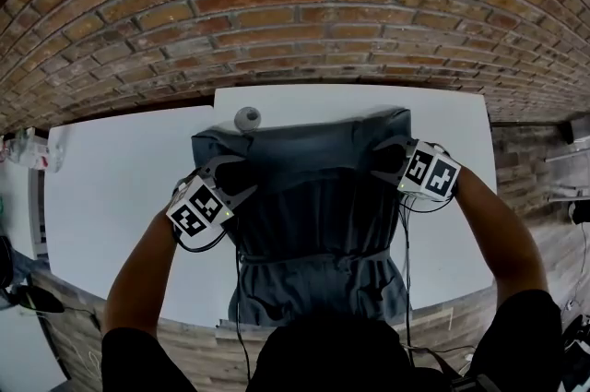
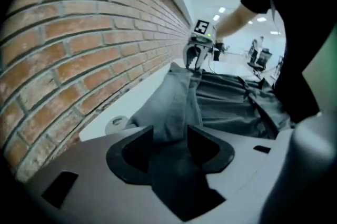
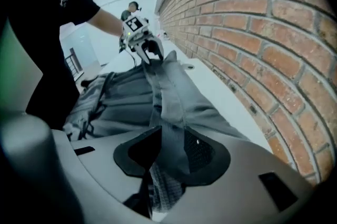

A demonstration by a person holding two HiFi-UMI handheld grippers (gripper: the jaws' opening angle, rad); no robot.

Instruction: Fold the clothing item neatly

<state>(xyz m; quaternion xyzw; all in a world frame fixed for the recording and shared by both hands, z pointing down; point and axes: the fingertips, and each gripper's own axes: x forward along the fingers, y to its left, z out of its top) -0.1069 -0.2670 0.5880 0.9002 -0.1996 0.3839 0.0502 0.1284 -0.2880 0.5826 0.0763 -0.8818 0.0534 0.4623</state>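
Soft grey garment [image 1: 318, 224] lies on a white table [image 1: 120, 187], its far edge running through both sets of jaws.
Left gripper [image 2: 168, 134] and right gripper [image 3: 169, 136] are spread, not pinching; the cloth looks limp and light, best taken at its corners.

Matt cloth garment [image 1: 313, 224], smooth white table [image 1: 120, 196], rough brick wall [image 1: 277, 3].

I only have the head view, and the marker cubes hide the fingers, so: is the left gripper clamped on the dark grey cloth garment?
Observer: No. The left gripper has its fingers apart, with a ridge of the dark grey cloth garment standing between them.
Operator: And the right?
Observer: The right gripper is open too; cloth rests against one finger only.
Operator: Is the far edge flat?
Observer: No, it stands up as a ridge beside the red brick wall.
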